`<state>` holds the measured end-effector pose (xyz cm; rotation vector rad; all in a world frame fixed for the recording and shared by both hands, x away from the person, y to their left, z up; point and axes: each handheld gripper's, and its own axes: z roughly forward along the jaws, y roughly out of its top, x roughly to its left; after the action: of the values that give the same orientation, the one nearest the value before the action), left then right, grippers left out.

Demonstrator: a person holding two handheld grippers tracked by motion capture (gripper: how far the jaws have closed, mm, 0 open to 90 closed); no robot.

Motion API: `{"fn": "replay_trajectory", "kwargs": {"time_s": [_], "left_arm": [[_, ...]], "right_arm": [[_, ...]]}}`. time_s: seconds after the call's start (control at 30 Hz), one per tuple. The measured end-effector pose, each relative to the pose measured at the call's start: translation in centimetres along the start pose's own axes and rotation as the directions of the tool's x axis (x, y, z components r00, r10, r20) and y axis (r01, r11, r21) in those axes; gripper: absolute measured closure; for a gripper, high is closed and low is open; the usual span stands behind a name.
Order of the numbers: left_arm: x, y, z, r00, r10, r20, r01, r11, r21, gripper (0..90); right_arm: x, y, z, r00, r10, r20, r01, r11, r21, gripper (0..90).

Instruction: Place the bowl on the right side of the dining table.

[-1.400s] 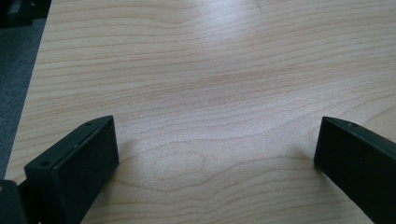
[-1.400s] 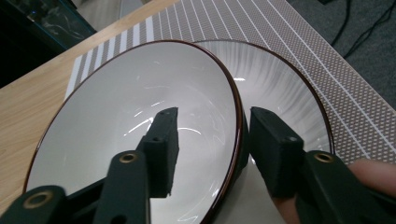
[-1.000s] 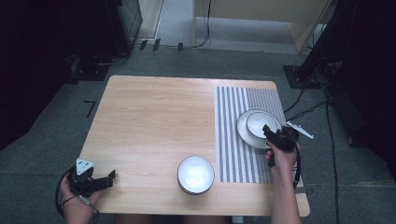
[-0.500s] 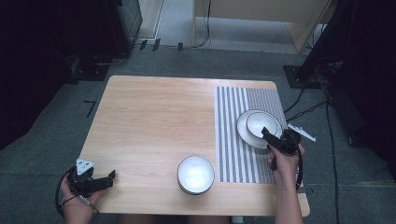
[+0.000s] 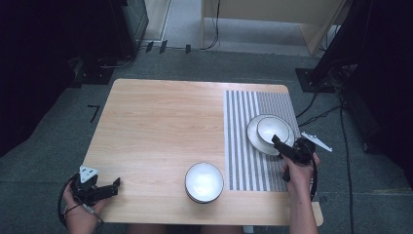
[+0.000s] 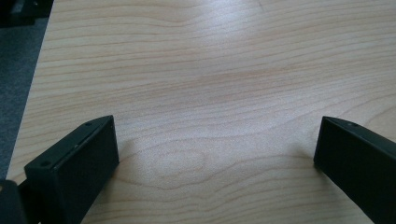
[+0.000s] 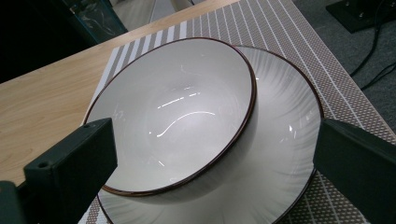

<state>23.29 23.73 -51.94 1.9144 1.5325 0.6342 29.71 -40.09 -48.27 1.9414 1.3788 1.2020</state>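
Small bowl (image 7: 173,116) on the plate (image 7: 280,158) — glazed, stiff, breakable, likely slippery.
Best taken at its thin rim; right tongs (image 7: 210,172) hover wide open, empty, just beside the plate — left tongs (image 6: 215,158) gape empty over bare worktop (image 6: 201,70).

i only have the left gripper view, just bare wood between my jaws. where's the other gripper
Observer: The right gripper is over the striped mat, open, at a small bowl.
Operator: bowl sitting on the mat?
Observer: No, it sits on a white plate that lies on the mat.
Operator: anything else on the table
Observer: A second white bowl on the wood near the front edge, beside the mat.
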Motion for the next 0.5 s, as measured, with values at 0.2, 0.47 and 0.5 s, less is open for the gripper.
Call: {"fn": "replay_trajectory", "kwargs": {"time_s": [0.2,0.47,0.5], "left_arm": [[0.0,0.0,0.0,1.0000,0.000,0.000,0.000,1.0000,0.000,0.0],[0.0,0.0,0.0,1.0000,0.004,0.003,-0.004,1.0000,0.001,0.0],[0.0,0.0,0.0,1.0000,0.004,0.002,-0.004,1.0000,0.001,0.0]], "right_arm": [[-0.1,-0.3,-0.4,0.9999,-0.008,0.014,0.008,1.000,-0.003,0.0],[-0.3,-0.6,-1.0,1.0000,-0.009,0.002,0.009,1.000,0.003,0.0],[-0.3,-0.6,-1.1,0.9999,-0.011,0.001,0.011,1.000,0.001,0.0]]}}
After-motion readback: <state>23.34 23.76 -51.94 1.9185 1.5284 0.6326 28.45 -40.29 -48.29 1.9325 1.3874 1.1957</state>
